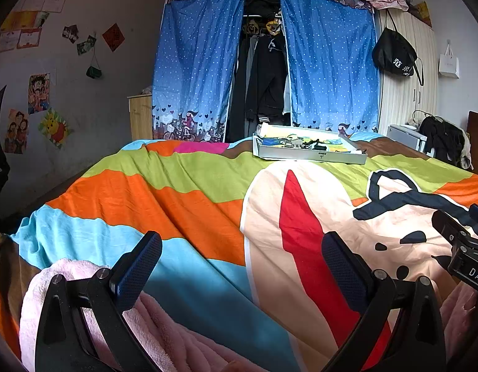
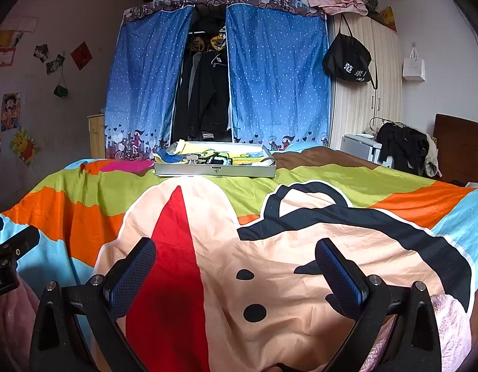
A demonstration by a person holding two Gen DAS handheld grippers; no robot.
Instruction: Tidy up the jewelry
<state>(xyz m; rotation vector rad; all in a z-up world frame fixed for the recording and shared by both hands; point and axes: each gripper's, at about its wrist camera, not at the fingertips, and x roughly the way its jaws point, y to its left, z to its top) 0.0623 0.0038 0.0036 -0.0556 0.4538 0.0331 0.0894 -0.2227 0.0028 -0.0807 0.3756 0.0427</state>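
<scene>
A shallow white tray (image 1: 310, 154) (image 2: 214, 172) rests on the far part of the bed and holds a tangle of dark and pale jewelry (image 1: 304, 144) (image 2: 208, 158) over colourful paper. My left gripper (image 1: 242, 260) is low at the near edge of the bed, open and empty, well short of the tray. My right gripper (image 2: 235, 263) is also open and empty, at the near edge and far from the tray. In the left wrist view the right gripper's body (image 1: 462, 248) shows at the right edge.
A colourful cartoon bedspread (image 1: 183, 198) (image 2: 300, 248) covers the bed. Pink fleece (image 1: 68, 282) (image 2: 449, 325) lies under the grippers. Behind the bed stand a blue curtained wardrobe (image 2: 269, 77), a striped cupboard (image 2: 362, 108) with a black bag, and a dark headboard (image 2: 458, 148) at the right.
</scene>
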